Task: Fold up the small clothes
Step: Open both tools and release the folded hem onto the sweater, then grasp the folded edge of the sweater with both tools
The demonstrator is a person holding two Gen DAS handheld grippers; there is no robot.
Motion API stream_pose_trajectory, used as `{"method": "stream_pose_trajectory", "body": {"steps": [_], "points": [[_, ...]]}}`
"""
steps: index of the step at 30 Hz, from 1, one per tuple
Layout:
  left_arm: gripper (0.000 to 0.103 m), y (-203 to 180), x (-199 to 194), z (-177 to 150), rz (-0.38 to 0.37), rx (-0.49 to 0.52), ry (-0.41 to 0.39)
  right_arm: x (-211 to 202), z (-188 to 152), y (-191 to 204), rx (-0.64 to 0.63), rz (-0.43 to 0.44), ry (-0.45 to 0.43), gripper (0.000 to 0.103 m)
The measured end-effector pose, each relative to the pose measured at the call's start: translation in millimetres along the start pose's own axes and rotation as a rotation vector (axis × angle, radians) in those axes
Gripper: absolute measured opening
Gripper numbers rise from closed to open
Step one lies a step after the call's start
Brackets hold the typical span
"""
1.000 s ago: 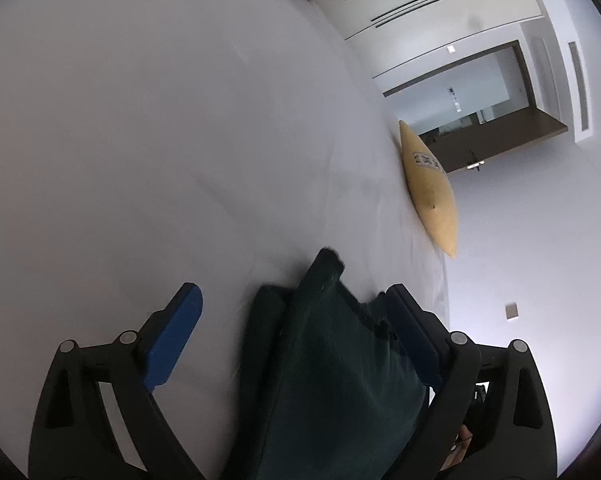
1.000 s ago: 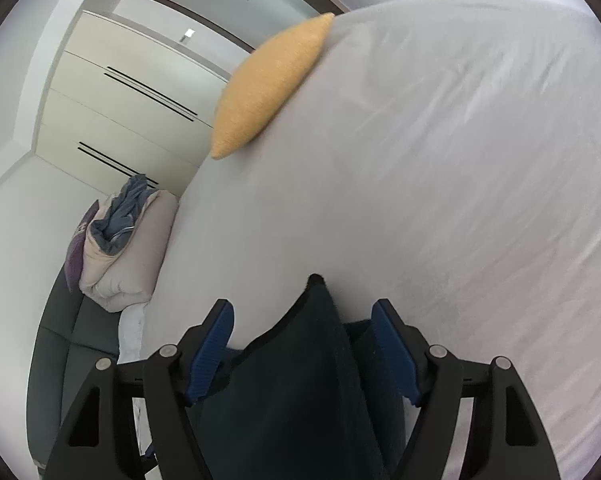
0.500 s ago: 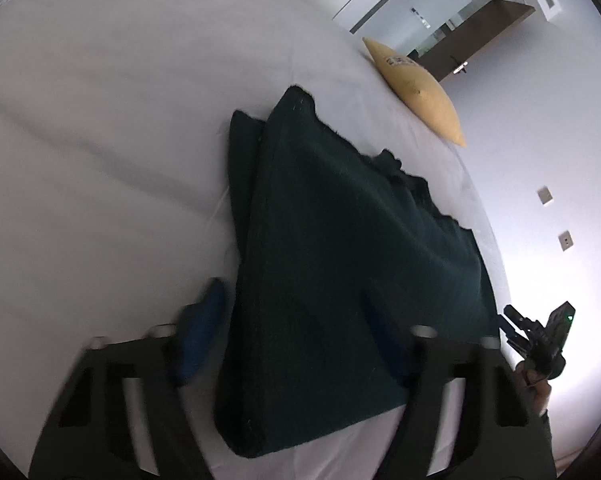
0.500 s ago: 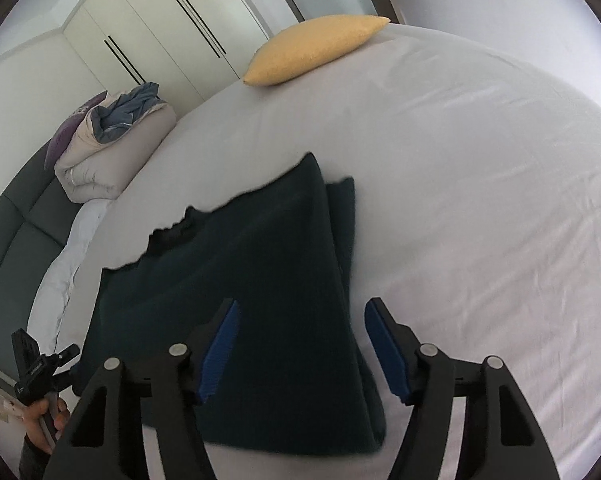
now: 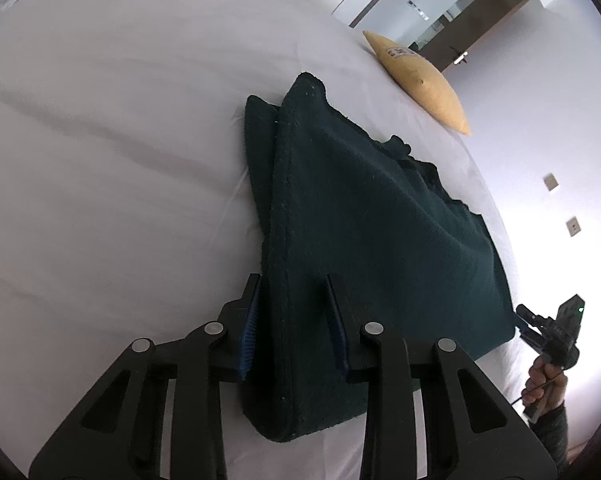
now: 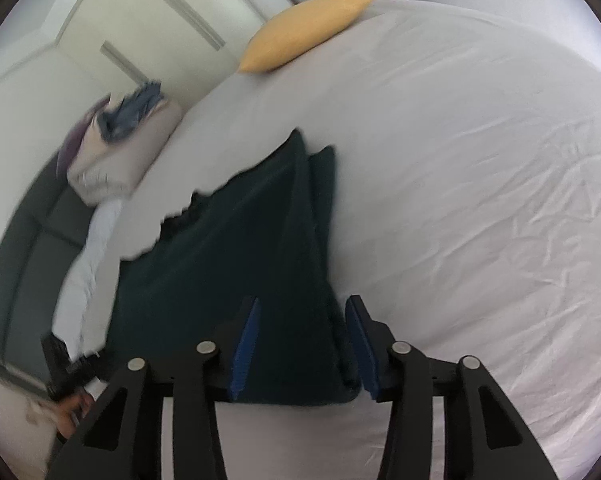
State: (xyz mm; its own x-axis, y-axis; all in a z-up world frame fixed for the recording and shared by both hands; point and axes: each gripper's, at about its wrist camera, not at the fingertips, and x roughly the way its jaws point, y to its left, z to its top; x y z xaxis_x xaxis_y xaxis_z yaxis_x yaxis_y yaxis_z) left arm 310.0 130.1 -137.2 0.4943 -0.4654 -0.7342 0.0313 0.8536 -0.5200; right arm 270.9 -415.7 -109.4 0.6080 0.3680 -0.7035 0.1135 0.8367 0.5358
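Across the white bedsheet point(image 5: 100, 184) a dark green garment point(image 5: 364, 240) lies spread through the middle of both pictures, already doubled over at least once: in the left wrist view a second layer peeks out along its left edge near the upper centre, and the same stacked edge shows in the right wrist view just right of centre. So one fold looks done, though the far edge is ragged and bunched, not squared.

At the bottom of the left wrist view the left gripper point(image 5: 294, 320) straddles the near corner of the cloth, its blue pads point(image 5: 249, 322) a little apart with the fabric's edge between them; the jaws look parted rather than clamped, closing in on the corner. The right gripper point(image 6: 300, 344) at the bottom of its own view does the same at the other near corner, jaws parted with cloth between them and not yet pinched. That view is somewhat blurred, so I can't swear to contact.

My guess is that another fold is about to begin, with both near corners to be caught and carried over.

A yellow pillow point(image 5: 420, 80) sits at the bed's far edge, upper right, and a heap of bedding point(image 6: 120, 152) lies at the left of the right wrist view.
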Motion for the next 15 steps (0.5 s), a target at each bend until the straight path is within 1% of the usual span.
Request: {"method": "stream_pose_trajectory", "body": {"steps": [2, 4, 5, 6, 7, 9, 12, 15], "points": [[0.026, -0.4, -3.5, -2.3, 0.017, 0.015, -0.001, 8.0, -2.3, 7.6, -0.037, -0.026, 0.025, 0.044], [0.023, -2.8, -4.5, -3.3, 0.033, 0.031, -0.005, 13.9, -2.4, 9.8, -0.053, -0.067, 0.035, 0.039], [0.022, -4.0, -5.7, -4.2, 0.042, 0.040, -0.008, 16.4, -1.8, 9.3, -0.055, -0.083, 0.040, 0.034], [0.021, -5.8, -6.0, -5.1, 0.052, 0.052, -0.012, 17.4, -1.4, 8.2, -0.053, -0.092, 0.040, 0.026], [0.019, -6.4, -7.3, -6.5, 0.059, 0.059, -0.014, 18.0, -0.7, 7.3, -0.053, -0.104, 0.039, 0.023], [0.017, -8.8, -7.3, -8.6, 0.073, 0.078, -0.018, 17.5, -0.5, 6.4, -0.060, -0.109, 0.039, 0.009], [0.015, -13.0, -10.2, -11.6, 0.093, 0.106, -0.024, 15.3, -2.6, 11.9, -0.101, -0.134, 0.036, 0.007], [0.014, -16.0, -16.9, -13.6, 0.105, 0.125, -0.031, 11.0, -3.2, 15.0, -0.101, -0.140, 0.018, 0.007]]}}
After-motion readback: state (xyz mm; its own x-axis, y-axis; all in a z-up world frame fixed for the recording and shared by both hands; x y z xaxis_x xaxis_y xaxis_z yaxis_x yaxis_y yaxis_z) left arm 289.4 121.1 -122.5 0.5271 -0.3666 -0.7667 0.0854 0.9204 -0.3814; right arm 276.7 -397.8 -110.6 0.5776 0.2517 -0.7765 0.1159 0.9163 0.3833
